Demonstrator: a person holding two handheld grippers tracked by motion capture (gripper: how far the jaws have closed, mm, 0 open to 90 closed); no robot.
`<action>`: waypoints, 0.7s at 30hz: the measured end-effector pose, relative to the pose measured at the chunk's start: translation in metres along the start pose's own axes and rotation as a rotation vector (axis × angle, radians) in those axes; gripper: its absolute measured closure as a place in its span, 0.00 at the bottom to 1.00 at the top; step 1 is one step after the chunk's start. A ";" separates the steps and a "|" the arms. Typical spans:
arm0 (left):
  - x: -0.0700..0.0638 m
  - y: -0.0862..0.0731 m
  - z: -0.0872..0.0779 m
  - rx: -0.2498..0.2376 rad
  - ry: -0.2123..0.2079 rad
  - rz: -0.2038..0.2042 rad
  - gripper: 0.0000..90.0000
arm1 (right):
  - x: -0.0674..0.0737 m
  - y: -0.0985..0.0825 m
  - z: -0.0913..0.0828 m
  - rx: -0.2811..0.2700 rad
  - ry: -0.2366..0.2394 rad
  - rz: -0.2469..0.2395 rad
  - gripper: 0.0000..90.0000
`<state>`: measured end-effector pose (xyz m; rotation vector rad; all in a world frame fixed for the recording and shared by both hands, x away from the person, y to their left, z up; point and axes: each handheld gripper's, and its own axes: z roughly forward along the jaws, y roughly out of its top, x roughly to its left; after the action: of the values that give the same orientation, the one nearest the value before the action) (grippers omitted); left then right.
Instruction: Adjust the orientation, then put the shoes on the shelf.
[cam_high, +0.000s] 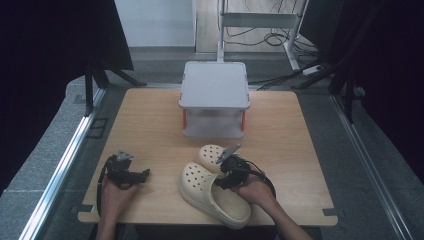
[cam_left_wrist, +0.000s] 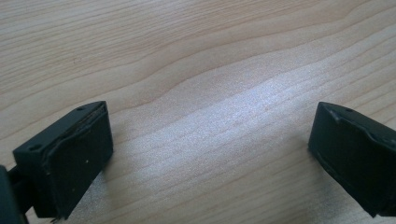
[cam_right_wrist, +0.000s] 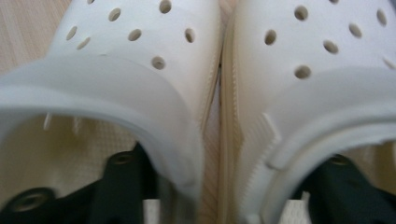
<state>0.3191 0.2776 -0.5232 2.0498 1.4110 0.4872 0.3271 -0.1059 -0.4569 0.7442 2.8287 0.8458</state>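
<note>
Right gripper (cam_right_wrist: 219, 196) reaching into a pair of cream clogs (cam_high: 212, 187), one jaw inside each shoe, pinching the two touching inner walls together. Foam-like, probably light and springy, slightly slick; joined inner walls seem the best hold. Clogs near the table's (cam_high: 150, 130) front edge, before the grey box (cam_high: 215, 85). Left gripper (cam_left_wrist: 210, 154) wide open, empty, left of clogs.

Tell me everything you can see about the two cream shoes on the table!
The two cream shoes are foam-looking clogs with round holes over the toes and open backs. They lie side by side, soles down, near the front of the wooden table, toes pointing toward the grey box. In the right gripper view their inner sides press together. The right gripper reaches in from behind with one black jaw inside each shoe's opening, so the touching inner walls sit between the jaws.
</note>
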 end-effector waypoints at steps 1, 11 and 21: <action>0.000 0.000 0.000 0.000 0.000 0.000 0.00 | 0.000 0.000 0.000 0.001 0.001 0.015 0.60; 0.000 0.000 0.000 0.002 0.000 0.002 0.00 | 0.002 0.000 -0.006 0.016 -0.007 0.063 0.72; 0.000 0.000 0.000 0.002 0.000 0.003 0.00 | 0.000 0.005 -0.031 0.007 -0.017 0.089 0.72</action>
<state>0.3191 0.2778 -0.5231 2.0543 1.4092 0.4877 0.3219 -0.1177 -0.4283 0.8802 2.8036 0.8387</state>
